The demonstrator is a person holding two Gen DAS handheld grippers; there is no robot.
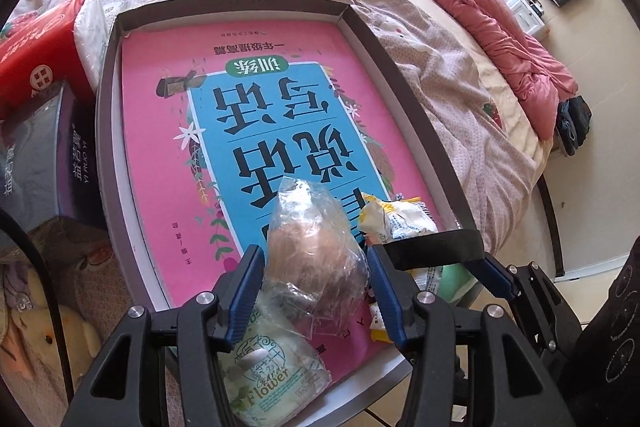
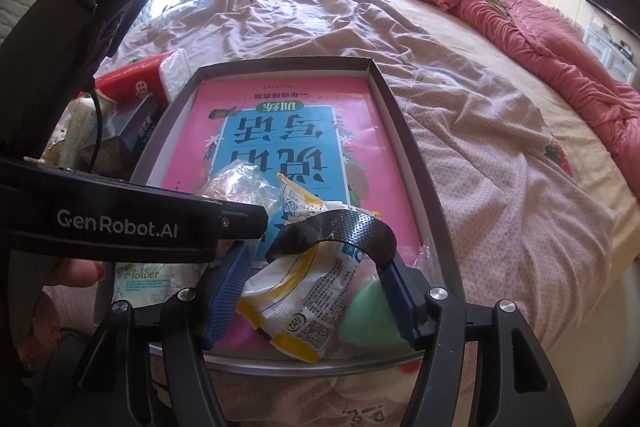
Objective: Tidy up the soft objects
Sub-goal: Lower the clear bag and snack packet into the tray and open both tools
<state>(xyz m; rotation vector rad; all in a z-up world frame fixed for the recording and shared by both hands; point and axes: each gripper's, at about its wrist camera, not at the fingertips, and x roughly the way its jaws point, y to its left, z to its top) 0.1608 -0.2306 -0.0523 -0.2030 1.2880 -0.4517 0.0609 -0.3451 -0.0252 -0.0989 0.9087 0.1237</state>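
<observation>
Clear-wrapped bun [image 1: 316,259] between left tongs [image 1: 316,291] (untouched), in tray [image 1: 105,147]

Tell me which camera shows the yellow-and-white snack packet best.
Right wrist: the yellow-and-white snack packet lies nearly whole between the right gripper fingers. The left wrist view catches only its crumpled end behind the left gripper.

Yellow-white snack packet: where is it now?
In the right wrist view, the yellow-white snack packet lies at the tray's near end between the right gripper's open fingers, beside a green ball.
</observation>
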